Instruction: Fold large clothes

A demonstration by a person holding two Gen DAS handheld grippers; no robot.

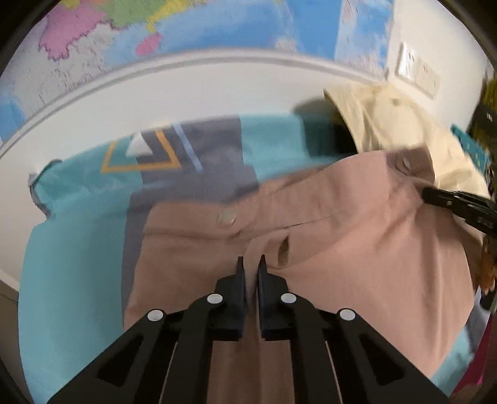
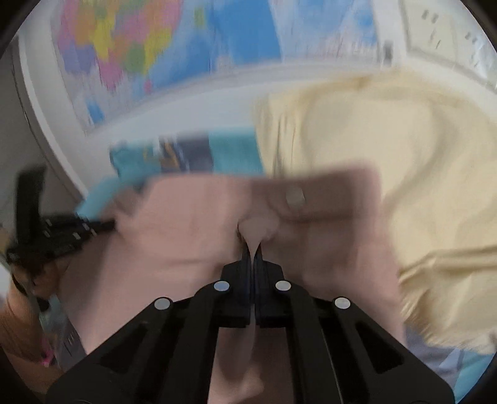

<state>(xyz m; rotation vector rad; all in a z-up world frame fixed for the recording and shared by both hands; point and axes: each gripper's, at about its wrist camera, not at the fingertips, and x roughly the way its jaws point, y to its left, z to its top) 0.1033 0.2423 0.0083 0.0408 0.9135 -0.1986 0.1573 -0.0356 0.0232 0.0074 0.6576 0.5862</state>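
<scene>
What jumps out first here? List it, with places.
A dusty-pink buttoned garment fills the middle of both views, lying over a teal patterned sheet. The right tool is pinched shut on a fold of the pink fabric, and the left tool is shut at the placket. A cream garment lies heaped to the right, and a bright map covers the wall behind.

Left tool [image 1: 251,264], right tool [image 2: 252,253], matte black, angular linkage arms, silver round rivets
</scene>
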